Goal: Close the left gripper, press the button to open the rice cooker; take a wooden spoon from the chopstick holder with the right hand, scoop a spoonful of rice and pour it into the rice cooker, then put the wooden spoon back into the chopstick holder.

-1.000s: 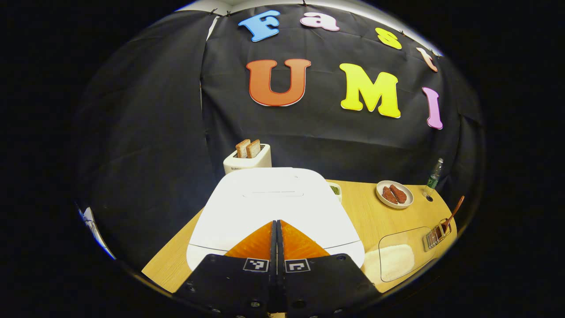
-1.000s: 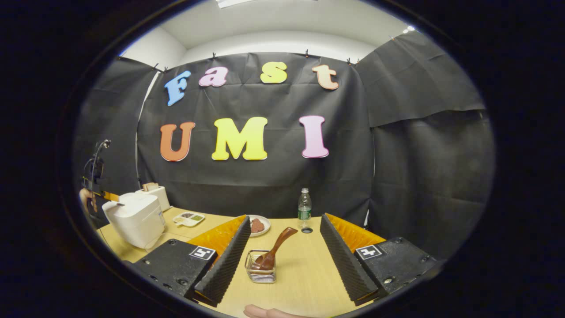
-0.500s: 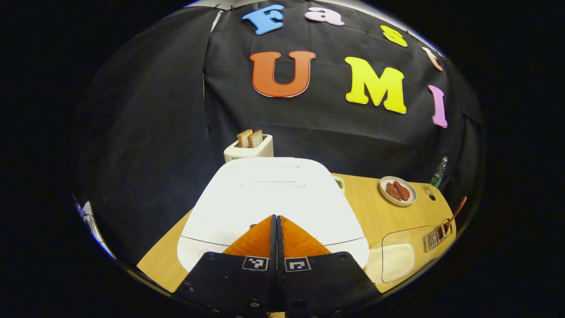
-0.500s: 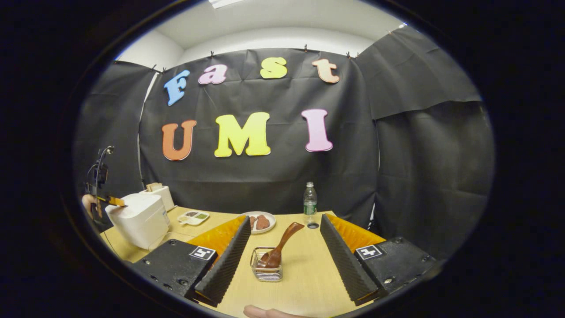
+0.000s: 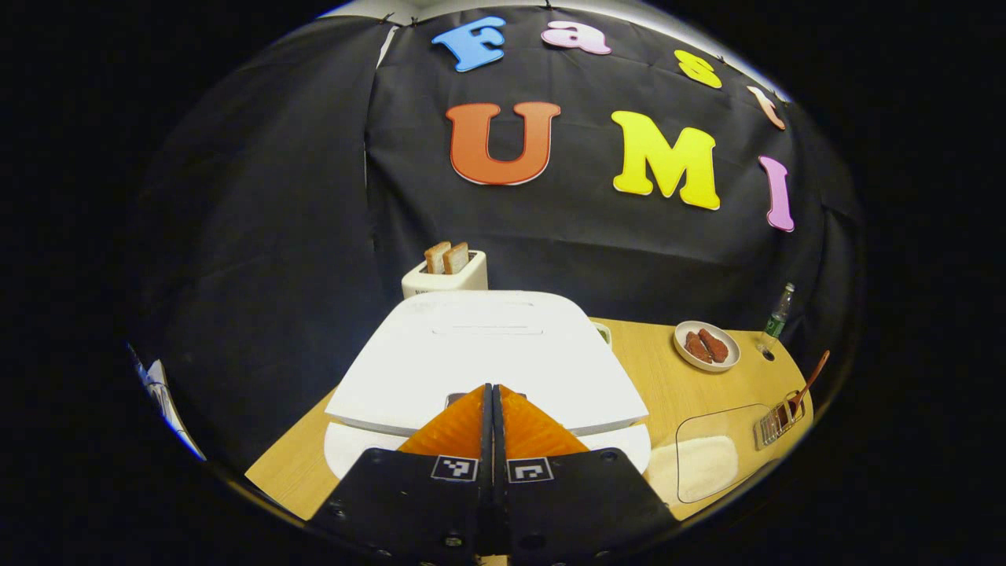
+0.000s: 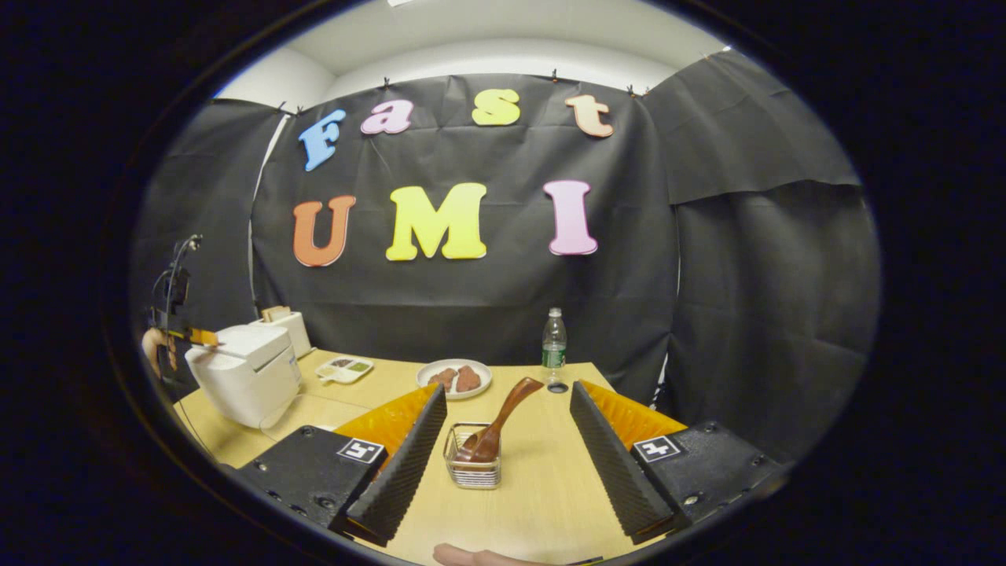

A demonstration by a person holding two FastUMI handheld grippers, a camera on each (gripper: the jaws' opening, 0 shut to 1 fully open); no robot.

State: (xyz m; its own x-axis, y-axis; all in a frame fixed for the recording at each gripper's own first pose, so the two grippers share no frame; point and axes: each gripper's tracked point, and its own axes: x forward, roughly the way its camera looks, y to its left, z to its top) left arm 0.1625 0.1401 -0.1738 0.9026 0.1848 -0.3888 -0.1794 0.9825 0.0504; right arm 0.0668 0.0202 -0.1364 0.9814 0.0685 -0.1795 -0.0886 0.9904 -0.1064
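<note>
The white rice cooker (image 5: 479, 354) stands right in front of my left gripper (image 5: 493, 388), which is shut with its tips at the cooker's front edge. The lid is raised a crack above the body. In the right gripper view the cooker (image 6: 245, 376) sits at the far left, its lid lifted a little. My right gripper (image 6: 507, 390) is open above the table. The wire chopstick holder (image 6: 470, 470) stands between its fingers and farther off, with the wooden spoon (image 6: 498, 423) leaning in it. A clear container of rice (image 5: 706, 462) lies right of the cooker.
A toaster (image 5: 445, 275) with bread stands behind the cooker. A plate of sausages (image 6: 454, 377), a water bottle (image 6: 554, 346) and a small divided dish (image 6: 341, 368) sit toward the back of the wooden table (image 6: 542, 495). A person's fingertip (image 6: 471, 556) shows at the bottom edge.
The cooker's lid has popped up at the front, leaving a gap above the body. The right gripper view has shifted slightly, with the holder and spoon still between the open fingers.
</note>
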